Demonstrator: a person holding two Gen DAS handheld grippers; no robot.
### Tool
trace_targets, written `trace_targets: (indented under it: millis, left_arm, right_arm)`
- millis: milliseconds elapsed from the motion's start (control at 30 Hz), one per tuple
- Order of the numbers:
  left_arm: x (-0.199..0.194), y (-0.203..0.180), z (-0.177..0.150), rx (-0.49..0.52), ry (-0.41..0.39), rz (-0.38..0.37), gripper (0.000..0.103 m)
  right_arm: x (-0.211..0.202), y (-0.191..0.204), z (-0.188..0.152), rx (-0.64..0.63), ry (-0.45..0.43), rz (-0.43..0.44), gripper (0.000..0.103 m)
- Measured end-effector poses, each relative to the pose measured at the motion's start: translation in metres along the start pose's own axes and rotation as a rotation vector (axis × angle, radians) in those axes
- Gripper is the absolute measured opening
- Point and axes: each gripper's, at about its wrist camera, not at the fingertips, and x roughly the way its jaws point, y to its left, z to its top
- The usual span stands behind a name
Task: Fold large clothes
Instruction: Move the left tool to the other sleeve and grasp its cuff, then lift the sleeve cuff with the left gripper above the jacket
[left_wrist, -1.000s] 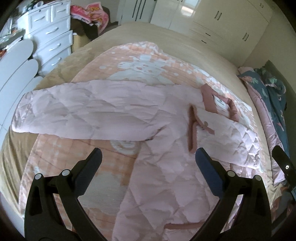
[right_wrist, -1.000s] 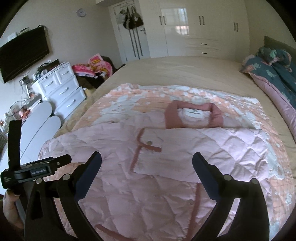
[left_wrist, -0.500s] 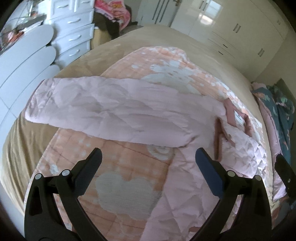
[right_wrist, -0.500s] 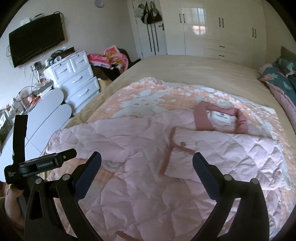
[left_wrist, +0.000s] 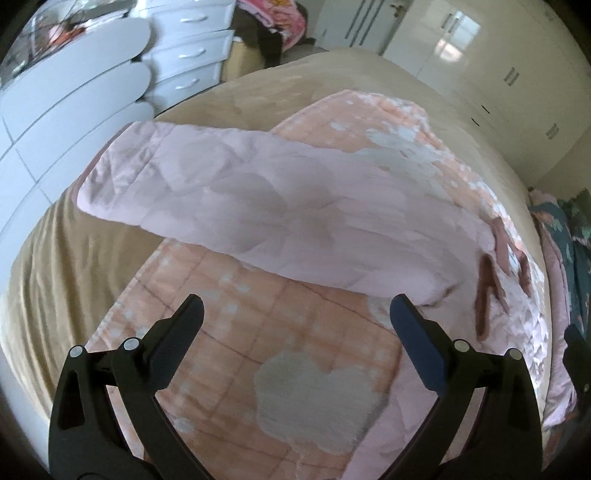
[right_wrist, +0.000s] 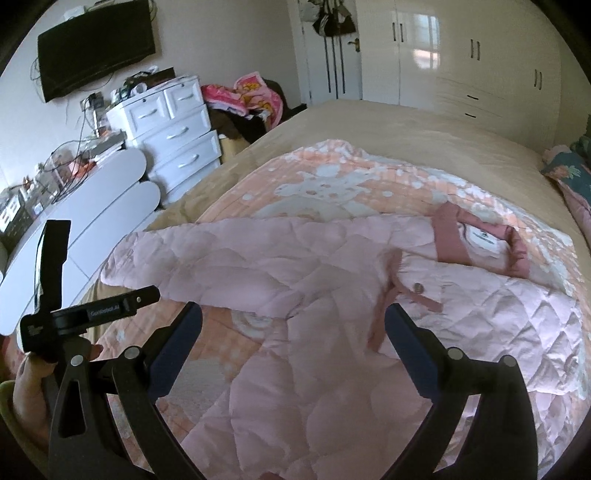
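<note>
A pale pink quilted jacket (right_wrist: 314, 295) with a dusty-rose collar (right_wrist: 480, 240) lies flat on the bed. Its right side is folded in over the chest. Its long sleeve (left_wrist: 240, 192) stretches out to the left toward the bed's edge. My left gripper (left_wrist: 295, 314) is open and empty, hovering above the blanket just below the sleeve. My right gripper (right_wrist: 293, 317) is open and empty above the jacket's body. The left gripper's body and the hand holding it also show at the left of the right wrist view (right_wrist: 85, 314).
The jacket lies on a peach patterned blanket (left_wrist: 295, 369) over a tan bedsheet (left_wrist: 66, 258). A white dresser (right_wrist: 173, 125) and white rounded panels (left_wrist: 74, 92) stand left of the bed. Pillows (left_wrist: 569, 240) lie at the right. Wardrobes (right_wrist: 461, 55) line the far wall.
My left gripper has swung left, from over the jacket's chest to the outstretched sleeve. My right gripper has also turned left. Both stay open.
</note>
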Motion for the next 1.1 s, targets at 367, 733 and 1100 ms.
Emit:
trace_targets:
  millis: [367,733,1100]
  left_arm:
    - [0.028,0.046,0.008,-0.132,0.014,0.026,0.095]
    - [0.061,0.090,0.022,-0.270,-0.005,0.060,0.095]
    - [0.079,0.123,0.057,-0.399,-0.071,0.044,0.085]
  right_arm:
    - [0.025,0.010,-0.003,-0.014,0.041,0.013,0.099]
    - [0.048,-0.007,-0.014,0.010,0.077,-0.014,0.099]
    - [0.057,-0.037,-0.024,0.065,0.091,-0.059,0.099]
